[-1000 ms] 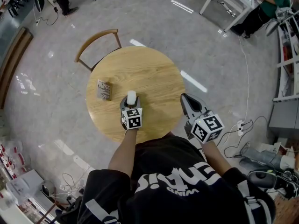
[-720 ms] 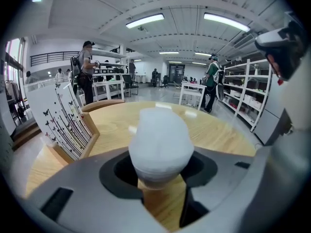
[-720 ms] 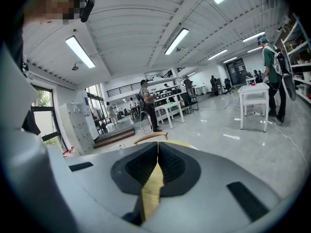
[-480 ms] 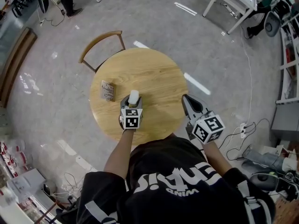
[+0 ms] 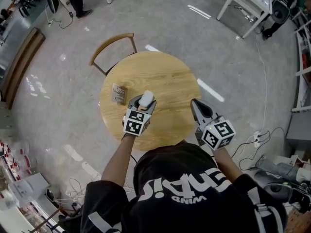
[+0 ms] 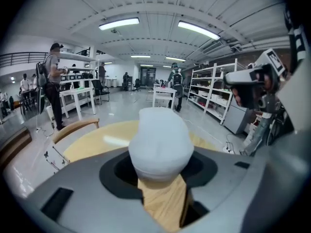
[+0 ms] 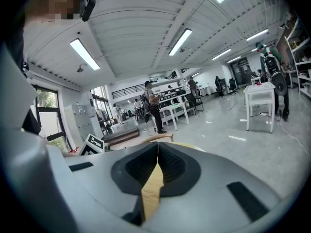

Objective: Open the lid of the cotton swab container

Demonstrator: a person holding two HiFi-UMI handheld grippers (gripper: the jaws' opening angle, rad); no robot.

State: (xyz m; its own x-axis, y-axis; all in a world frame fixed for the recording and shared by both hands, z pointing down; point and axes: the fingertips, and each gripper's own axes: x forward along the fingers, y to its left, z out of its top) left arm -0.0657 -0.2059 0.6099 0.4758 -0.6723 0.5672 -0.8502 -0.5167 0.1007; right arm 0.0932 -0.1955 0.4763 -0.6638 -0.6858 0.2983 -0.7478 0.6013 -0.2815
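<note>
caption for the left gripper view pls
Left gripper shut on a white cotton swab container over a round wooden table.

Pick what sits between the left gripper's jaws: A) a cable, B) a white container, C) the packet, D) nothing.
B: the white container is clamped in the left gripper, while the packet lies apart on the table.

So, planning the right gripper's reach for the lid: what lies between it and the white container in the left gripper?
Only bare table lies between the right gripper and the container; the head view shows it.
</note>
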